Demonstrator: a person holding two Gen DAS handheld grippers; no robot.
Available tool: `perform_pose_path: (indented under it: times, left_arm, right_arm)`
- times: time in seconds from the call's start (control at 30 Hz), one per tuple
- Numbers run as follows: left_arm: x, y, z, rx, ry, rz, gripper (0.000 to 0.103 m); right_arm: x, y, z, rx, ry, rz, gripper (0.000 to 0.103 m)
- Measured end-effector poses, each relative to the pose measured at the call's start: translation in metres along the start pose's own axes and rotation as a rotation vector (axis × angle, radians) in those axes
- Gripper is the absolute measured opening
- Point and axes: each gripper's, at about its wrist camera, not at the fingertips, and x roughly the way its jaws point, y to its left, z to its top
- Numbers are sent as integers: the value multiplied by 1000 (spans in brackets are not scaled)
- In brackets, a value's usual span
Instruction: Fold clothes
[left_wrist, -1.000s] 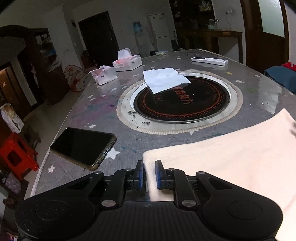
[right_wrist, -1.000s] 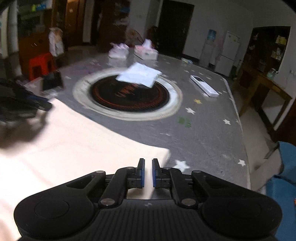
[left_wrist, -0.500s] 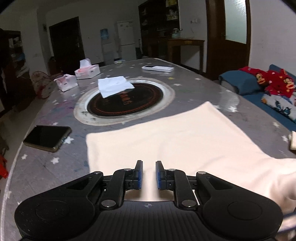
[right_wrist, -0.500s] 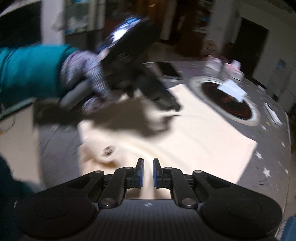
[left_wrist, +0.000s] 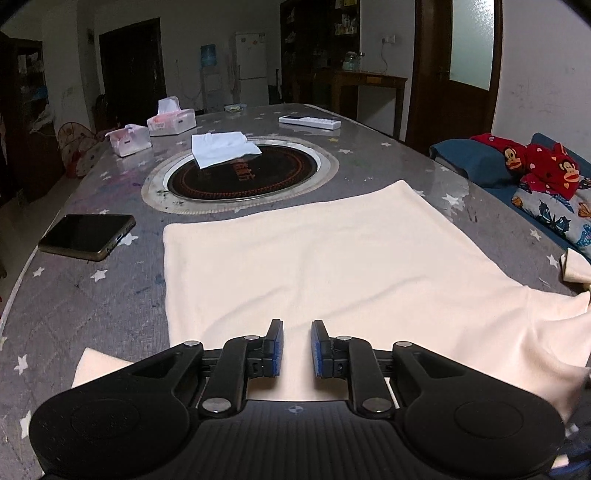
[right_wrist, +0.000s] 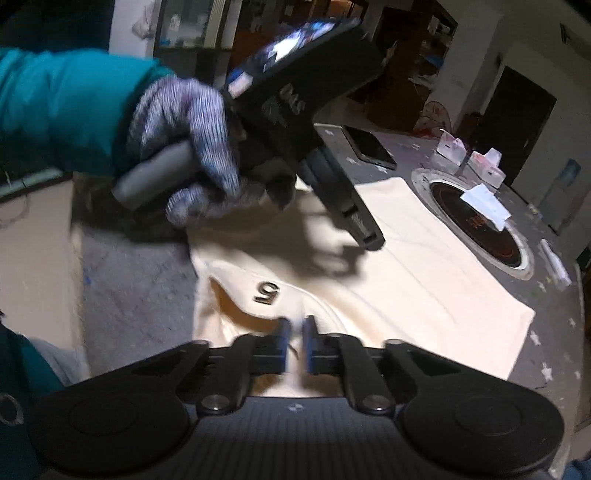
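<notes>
A cream garment (left_wrist: 332, 258) lies spread flat on the grey star-printed table (left_wrist: 92, 314). My left gripper (left_wrist: 297, 347) hovers over its near middle, open, with nothing between the fingers. From the right wrist view, a gloved hand (right_wrist: 184, 122) in a teal sleeve holds that left gripper (right_wrist: 369, 236) above the garment (right_wrist: 424, 288). My right gripper (right_wrist: 294, 345) sits just over the collar end, beside a small dark neck label (right_wrist: 266, 291). Its fingers are nearly together. This view is blurred, so I cannot tell whether any cloth is pinched.
A black phone (left_wrist: 86, 236) lies left of the garment near the table edge. Beyond are a round inset hotplate (left_wrist: 280, 173), a white cloth (left_wrist: 221, 147), two tissue boxes (left_wrist: 171, 120) and a remote (left_wrist: 309, 122). A sofa with red fabric (left_wrist: 535, 166) stands at the right.
My left gripper pulled back from the hem corner to the garment's near middle. My right gripper swung from the other hem corner round to the collar end and now faces the left hand.
</notes>
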Motion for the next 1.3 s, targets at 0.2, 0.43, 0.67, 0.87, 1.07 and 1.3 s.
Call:
perform_pose_path:
  times: [0.2,0.43,0.67,0.87,1.07,1.3]
  left_arm:
    - [1,0,-2,1,-11,10,25]
    - [-1,-3,-5,19,-19,13,32]
    - [-6,-6,-11,46,-27,20,35]
    - [-23,-15,-23,115,-42,26,38]
    - [-51,-43,-41,193,-91,-40,38]
    - [-63,-64,-65,273,-99,-53,38]
  right_arm:
    - [-26,2,5,31,-30,98,2]
    - [-31,7,-5,67,7,145,6]
    - [-29,-26,-14,213,3,27,6]
    - [-28,-14,-31,189,57,41,7]
    - [-35,-20,-30,252,0,-10,8]
    - [-48,-28,-47,360,-30,-32,18]
